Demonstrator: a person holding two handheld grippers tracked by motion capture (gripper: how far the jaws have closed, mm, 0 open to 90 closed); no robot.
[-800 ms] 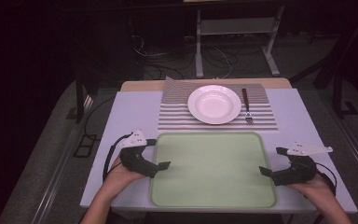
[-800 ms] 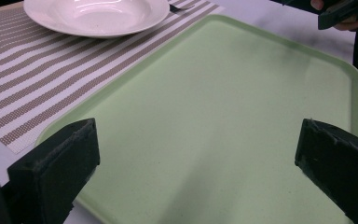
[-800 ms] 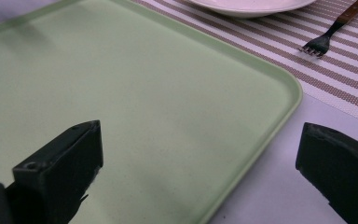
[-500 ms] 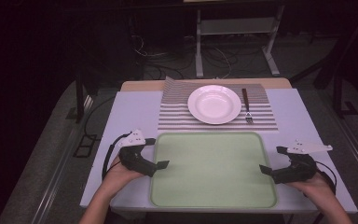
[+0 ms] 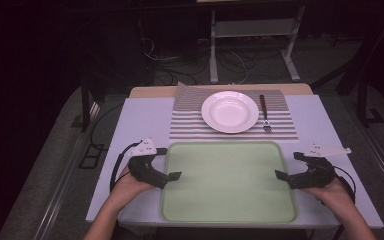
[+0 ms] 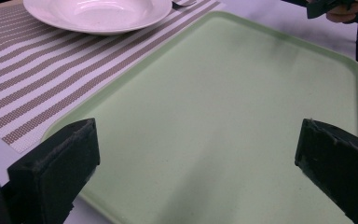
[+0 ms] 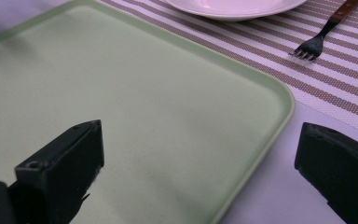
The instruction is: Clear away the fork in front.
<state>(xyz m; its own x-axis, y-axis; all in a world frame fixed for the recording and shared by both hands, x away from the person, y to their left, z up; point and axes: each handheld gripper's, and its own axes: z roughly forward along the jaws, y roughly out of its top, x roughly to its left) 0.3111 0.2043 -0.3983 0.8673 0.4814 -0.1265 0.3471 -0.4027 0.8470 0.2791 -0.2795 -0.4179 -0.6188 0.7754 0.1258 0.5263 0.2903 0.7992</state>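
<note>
A pale green tray [image 5: 228, 182] lies flat and bare on the near half of the white table. My left gripper [image 5: 168, 163] sits at its left edge, open, jaws pointing inward over the rim. In the left gripper view the tray [image 6: 223, 116] spreads between the wide-apart jaws of that gripper [image 6: 196, 172], untouched. My right gripper [image 5: 290, 166] is open at the tray's right edge. In the right gripper view the tray's rim [image 7: 279, 116] runs between the jaws of that gripper [image 7: 200, 172], one over the tray and one over the table.
Behind the tray, a striped placemat [image 5: 190, 125] carries a white plate [image 5: 230, 111] with a fork [image 5: 265, 114] to its right. The table's edges drop to a dark floor with cables and a metal stand [image 5: 250, 45] beyond.
</note>
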